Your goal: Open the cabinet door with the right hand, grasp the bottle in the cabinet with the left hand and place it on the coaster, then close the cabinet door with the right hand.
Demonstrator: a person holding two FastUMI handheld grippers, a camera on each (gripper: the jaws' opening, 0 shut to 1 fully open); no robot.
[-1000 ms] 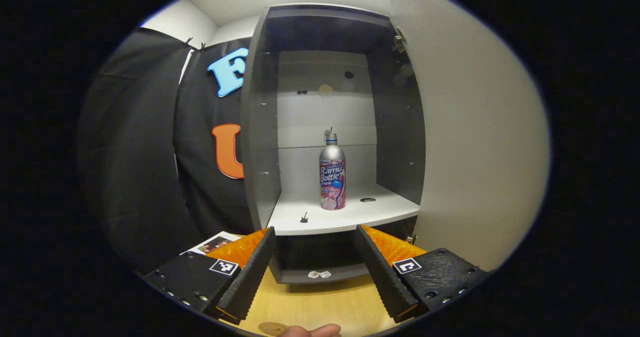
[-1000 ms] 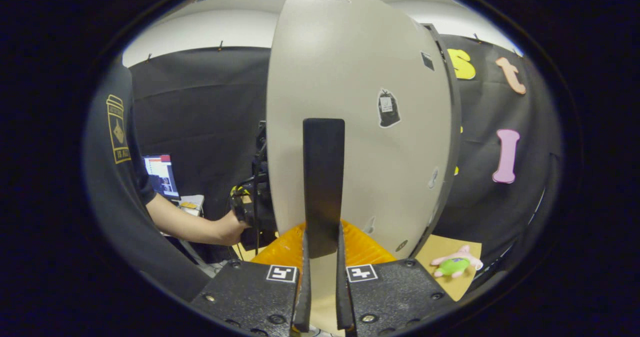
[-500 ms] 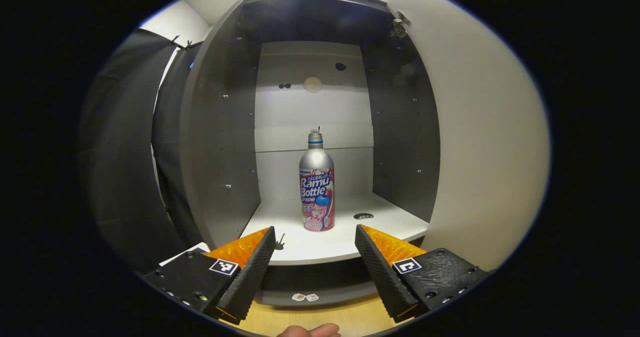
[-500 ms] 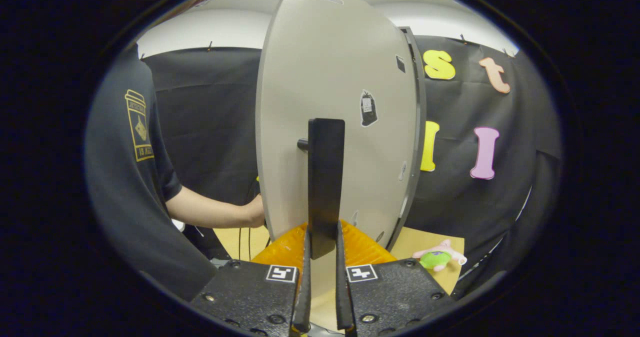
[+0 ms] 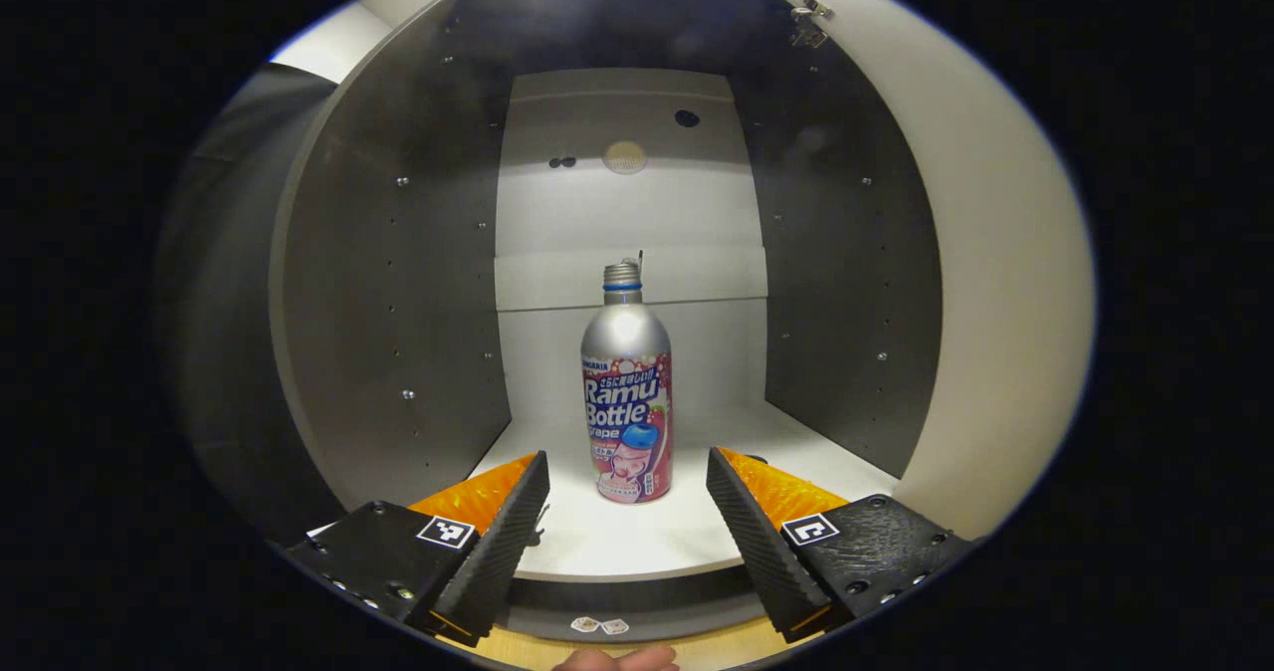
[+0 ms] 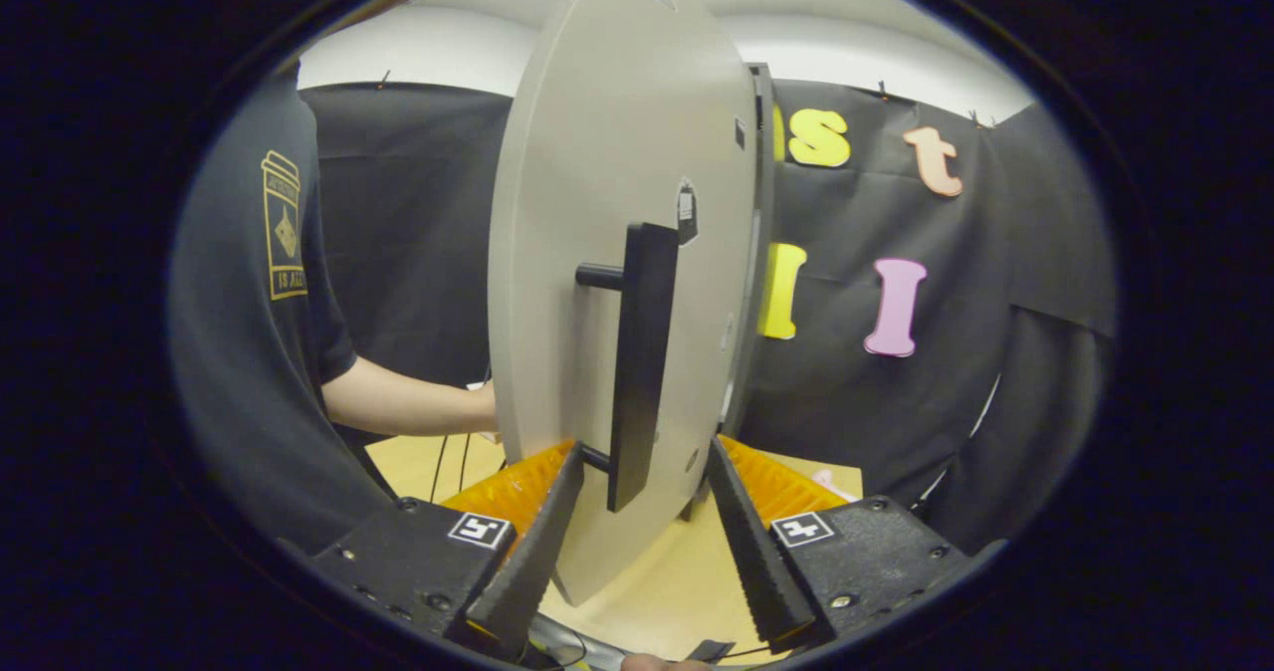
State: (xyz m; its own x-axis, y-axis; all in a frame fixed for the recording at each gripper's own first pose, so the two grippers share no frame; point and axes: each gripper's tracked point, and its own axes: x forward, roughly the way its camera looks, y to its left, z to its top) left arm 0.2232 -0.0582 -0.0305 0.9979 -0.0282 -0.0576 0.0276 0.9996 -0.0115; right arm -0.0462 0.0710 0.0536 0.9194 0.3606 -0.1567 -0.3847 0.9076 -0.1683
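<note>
**Both grippers spread, door open, bottle on shelf**

Left gripper (image 5: 627, 482): fingers wide apart, nothing between the pads, nothing touched. It sits at the front edge of the cabinet shelf (image 5: 647, 542), pointed straight in. Bottle (image 5: 626, 392) stands upright on that white shelf, centred between the two fingers in the left gripper view but further back, so apart from both. Silver body, pink and purple label, blue ring under the cap.

Cabinet interior (image 5: 398, 283): dark grey side walls, white back panel. A small round hole in the shelf shows just behind the right finger. Open space between fingers and bottle. A fingertip (image 5: 617, 659) of the holding hand shows at the bottom edge of that view.

Right gripper (image 6: 635, 497): fingers also spread, straddling the lower end of the black bar handle (image 6: 639, 352) on the cabinet door (image 6: 597, 203). Gaps show on both sides of the handle, so no clamp; can't tell if a pad brushes the door's bottom edge. Door is swung out and seen nearly edge-on, white face toward the camera.

Around it in the right gripper view: person's dark sleeve (image 6: 269, 293) and forearm (image 6: 408, 407) reaching behind the door on the left, wooden tabletop (image 6: 657, 591) below, a cable on the table near the arm.
</note>
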